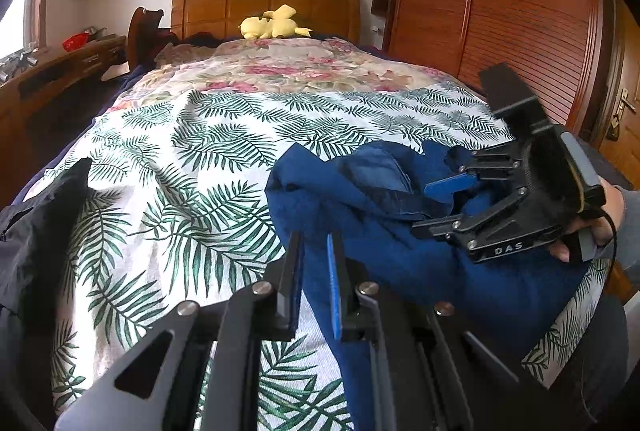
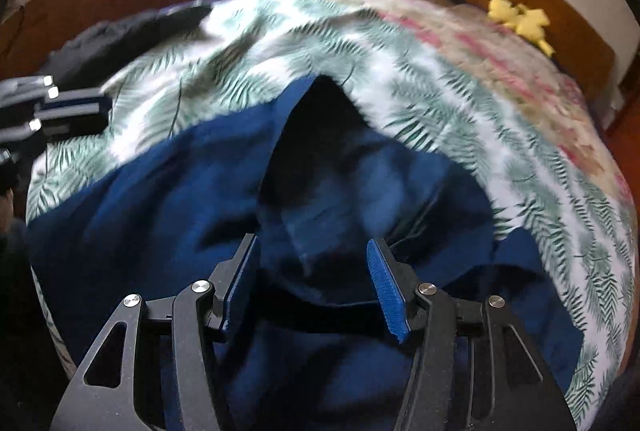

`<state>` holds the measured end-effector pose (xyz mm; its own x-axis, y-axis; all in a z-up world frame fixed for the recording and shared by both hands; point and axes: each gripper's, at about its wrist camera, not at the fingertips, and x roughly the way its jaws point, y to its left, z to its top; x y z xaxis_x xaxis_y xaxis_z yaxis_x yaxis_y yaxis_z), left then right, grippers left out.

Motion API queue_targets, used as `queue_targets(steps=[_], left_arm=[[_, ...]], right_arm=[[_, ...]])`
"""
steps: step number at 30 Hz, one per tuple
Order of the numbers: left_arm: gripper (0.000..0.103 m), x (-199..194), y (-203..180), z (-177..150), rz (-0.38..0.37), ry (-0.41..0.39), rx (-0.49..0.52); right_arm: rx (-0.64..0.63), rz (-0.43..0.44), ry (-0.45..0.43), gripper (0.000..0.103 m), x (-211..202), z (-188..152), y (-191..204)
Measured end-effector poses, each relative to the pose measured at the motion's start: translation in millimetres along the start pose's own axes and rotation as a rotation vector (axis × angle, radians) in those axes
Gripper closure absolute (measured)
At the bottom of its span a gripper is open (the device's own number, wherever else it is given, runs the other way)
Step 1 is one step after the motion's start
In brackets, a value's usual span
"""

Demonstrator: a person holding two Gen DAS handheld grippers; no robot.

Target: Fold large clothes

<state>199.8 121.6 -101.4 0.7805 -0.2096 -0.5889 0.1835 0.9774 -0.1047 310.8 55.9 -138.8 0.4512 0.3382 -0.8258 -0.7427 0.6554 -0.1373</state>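
**Blue garment bunched at the foot of the bed, one gripper pinching, one letting go**

Looking at a big blue garment (image 1: 400,231) lying crumpled across the near end of the bed (image 1: 200,151), closer to the right edge, sitting on the palm-leaf sheet (image 1: 180,199). Left gripper (image 1: 316,271) clenching a fold of that blue fabric, jaws nearly together with cloth running up between the pads. Right gripper (image 2: 314,287) hovering tilted down over the middle of the bundle, jaws spread well apart and not pressing on anything; blue fabric lying under and between the fingers (image 2: 386,291), but loose. Seen from the left wrist view, that same right gripper (image 1: 444,207) coming in from the right edge of the bed, with a hand (image 1: 600,219) wrapped around its handle.

Also sitting around: a dark garment (image 1: 36,231) piled along the left edge of the bed, a floral blanket (image 1: 288,67) covering the far half, and a yellow plush toy (image 1: 272,23) resting up at the wooden headboard (image 1: 224,7). Right wrist view pretty blurry, so not calling finer folds.
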Motion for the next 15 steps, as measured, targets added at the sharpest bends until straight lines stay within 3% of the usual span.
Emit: queue_targets(steps=[4,6,7,15], left_arm=[[0.095,1,-1,-1,-0.003,0.003,0.003],[0.095,0,-1,-1,-0.004,0.003,0.001],[0.095,0,-1,-1,-0.006,0.001,-0.001],[0.095,0,-3,0,-0.022,-0.005,-0.002]], right_arm=[[-0.009,-0.002,0.057,0.050,13,-3,0],[-0.013,-0.017,0.073,0.081,17,-1,-2],[-0.025,-0.053,0.077,0.102,20,1,-4],[0.064,-0.184,0.018,0.103,41,52,-59]])
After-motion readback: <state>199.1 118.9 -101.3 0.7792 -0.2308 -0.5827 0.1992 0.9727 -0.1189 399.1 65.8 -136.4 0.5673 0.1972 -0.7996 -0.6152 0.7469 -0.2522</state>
